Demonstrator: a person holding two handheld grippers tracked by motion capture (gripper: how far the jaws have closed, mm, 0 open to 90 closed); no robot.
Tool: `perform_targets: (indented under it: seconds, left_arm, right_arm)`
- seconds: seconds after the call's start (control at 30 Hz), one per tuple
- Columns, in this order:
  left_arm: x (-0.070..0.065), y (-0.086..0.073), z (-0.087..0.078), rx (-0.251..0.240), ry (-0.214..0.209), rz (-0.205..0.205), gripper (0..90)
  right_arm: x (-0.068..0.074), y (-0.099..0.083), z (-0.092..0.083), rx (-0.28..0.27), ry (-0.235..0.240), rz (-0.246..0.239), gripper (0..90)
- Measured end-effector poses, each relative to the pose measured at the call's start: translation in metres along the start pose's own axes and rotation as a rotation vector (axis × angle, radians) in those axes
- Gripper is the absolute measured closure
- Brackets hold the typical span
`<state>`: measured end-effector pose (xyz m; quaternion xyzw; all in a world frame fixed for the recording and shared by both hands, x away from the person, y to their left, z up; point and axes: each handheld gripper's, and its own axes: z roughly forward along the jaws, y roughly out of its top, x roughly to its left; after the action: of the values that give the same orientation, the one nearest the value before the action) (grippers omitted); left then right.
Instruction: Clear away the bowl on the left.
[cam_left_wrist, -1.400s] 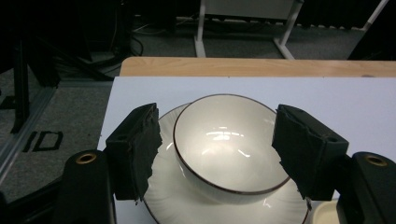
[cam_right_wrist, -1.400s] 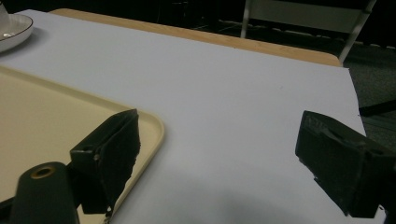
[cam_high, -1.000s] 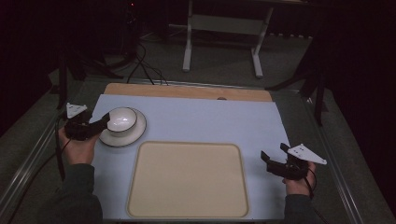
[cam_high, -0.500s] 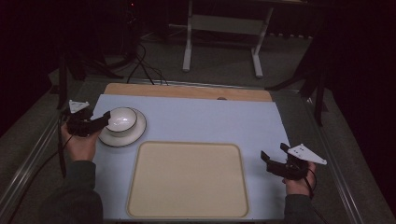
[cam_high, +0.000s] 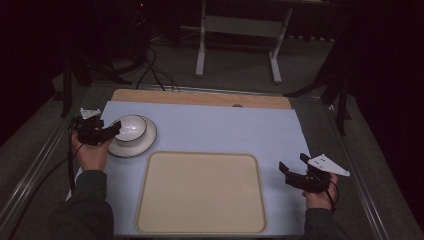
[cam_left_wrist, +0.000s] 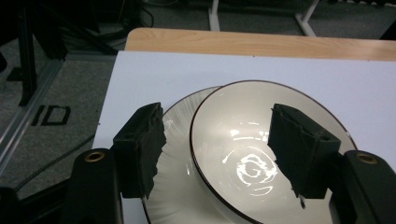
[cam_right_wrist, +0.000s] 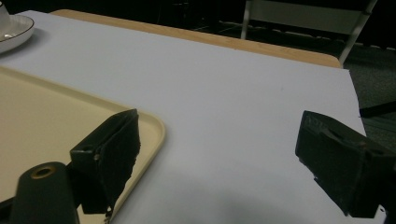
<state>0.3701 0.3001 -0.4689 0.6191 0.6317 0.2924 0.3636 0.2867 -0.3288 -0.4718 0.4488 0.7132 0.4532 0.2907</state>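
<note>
Bowl (cam_left_wrist: 252, 154) on its plate (cam_high: 145, 144) straddled by the closing, still-spread left tool (cam_high: 111, 132), on a pale blue counter (cam_high: 220, 127) in a dark room; right tool (cam_high: 294, 169) spread.

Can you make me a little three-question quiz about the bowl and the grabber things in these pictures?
1. True or false: the bowl sits on a plate.
2. Which is nearest the bowl? A) the right gripper B) the left gripper C) the beige tray
3. Fill the gap: the left gripper's jaws straddle the bowl's ____.

Key
1. True. In the left gripper view the bowl rests on the plate, shifted towards one side.
2. B. Its jaws have just been closing, one inside the bowl and one outside, not yet pressing on it. The right gripper waits, open, beside the tray.
3. Rim.
</note>
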Motion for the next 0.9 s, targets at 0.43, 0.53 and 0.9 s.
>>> perform_targets:
  seconds: [0.43,0.53,0.9]
  left_arm:
    - [0.0,-0.012,0.017,0.056,0.017,-0.037,44.6]
    - [0.001,-0.016,0.02,0.076,0.017,-0.047,47.3]
    - [0.003,-0.027,0.027,0.119,-0.024,-0.098,54.9]
  right_arm:
    - [-0.001,0.0,-0.001,-0.006,0.0,0.008,13.4]
    - [-0.001,0.0,-0.001,-0.003,0.001,0.006,13.4]
    - [-0.001,0.0,-0.001,-0.006,-0.002,0.007,13.4]
